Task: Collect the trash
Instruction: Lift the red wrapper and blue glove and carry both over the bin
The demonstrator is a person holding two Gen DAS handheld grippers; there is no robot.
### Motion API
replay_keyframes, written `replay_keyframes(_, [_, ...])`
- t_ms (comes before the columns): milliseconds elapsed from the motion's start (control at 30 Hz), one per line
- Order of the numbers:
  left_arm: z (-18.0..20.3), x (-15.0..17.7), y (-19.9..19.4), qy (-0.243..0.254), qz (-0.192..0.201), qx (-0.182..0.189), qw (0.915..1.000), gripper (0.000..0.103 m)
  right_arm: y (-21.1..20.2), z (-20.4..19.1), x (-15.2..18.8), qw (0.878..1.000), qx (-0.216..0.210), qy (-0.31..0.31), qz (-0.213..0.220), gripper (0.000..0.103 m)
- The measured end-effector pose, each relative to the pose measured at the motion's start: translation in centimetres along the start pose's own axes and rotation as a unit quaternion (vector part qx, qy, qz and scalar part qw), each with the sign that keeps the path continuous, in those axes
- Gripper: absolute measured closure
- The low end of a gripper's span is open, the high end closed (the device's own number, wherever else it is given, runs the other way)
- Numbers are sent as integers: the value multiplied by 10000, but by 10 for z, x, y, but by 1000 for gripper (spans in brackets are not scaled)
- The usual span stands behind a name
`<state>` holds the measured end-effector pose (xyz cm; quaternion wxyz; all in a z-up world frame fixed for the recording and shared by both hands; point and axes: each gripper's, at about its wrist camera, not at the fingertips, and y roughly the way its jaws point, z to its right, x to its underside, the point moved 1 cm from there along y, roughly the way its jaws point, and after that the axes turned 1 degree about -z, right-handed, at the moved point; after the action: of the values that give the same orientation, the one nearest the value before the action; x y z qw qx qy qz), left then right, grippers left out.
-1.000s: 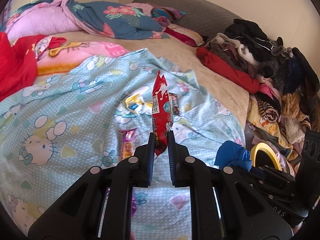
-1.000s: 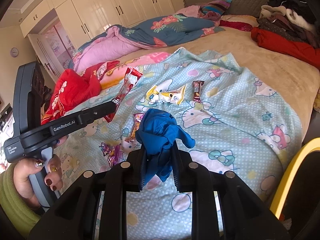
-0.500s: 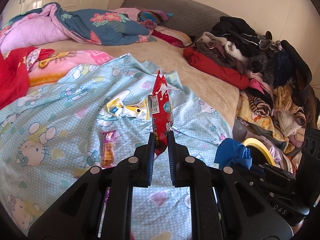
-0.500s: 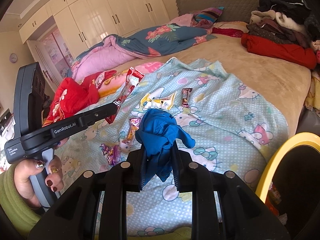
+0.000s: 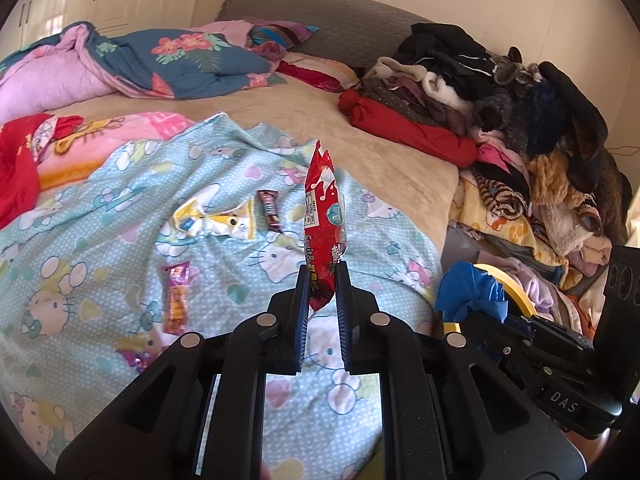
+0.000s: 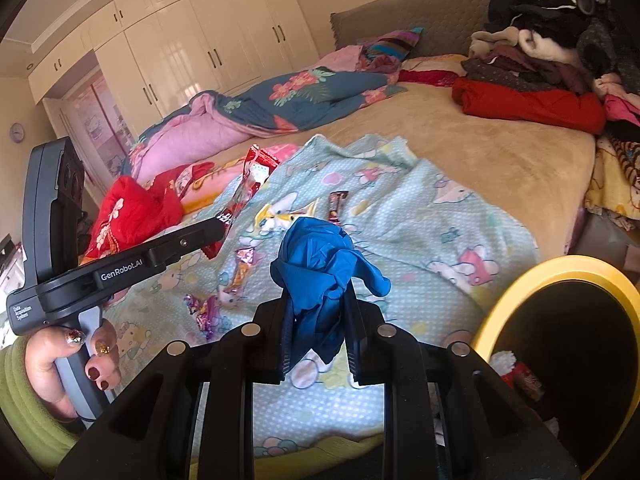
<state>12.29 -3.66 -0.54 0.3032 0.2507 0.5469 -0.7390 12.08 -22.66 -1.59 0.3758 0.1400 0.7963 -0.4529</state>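
My left gripper [image 5: 322,276] is shut on a red snack wrapper [image 5: 323,216] and holds it upright above the bed; the wrapper also shows in the right wrist view [image 6: 248,188]. My right gripper [image 6: 318,300] is shut on a crumpled blue glove [image 6: 320,268], which also shows in the left wrist view [image 5: 468,296]. A yellow-rimmed bin [image 6: 560,352] stands at the lower right beside the bed, with trash inside. On the light blue blanket [image 5: 100,248] lie a yellow-white wrapper [image 5: 212,222], a brown candy bar [image 5: 269,216], a pink wrapper [image 5: 176,298] and a purple wrapper [image 6: 206,312].
A pile of clothes [image 5: 500,120] covers the right side of the bed. Pink and blue quilts [image 5: 140,64] and a red garment [image 5: 16,168] lie at the left. White wardrobes [image 6: 180,52] stand behind the bed.
Both grippers have drifted right toward the bin with their loads. The bin's rim fills more of the right wrist view.
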Motion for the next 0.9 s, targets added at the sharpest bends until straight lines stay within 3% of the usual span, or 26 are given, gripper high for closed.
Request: replay_keyframes(900, [74, 15, 19, 625, -261, 469, 9966, 95, -52, 65, 18, 9961, 420, 647, 434, 82])
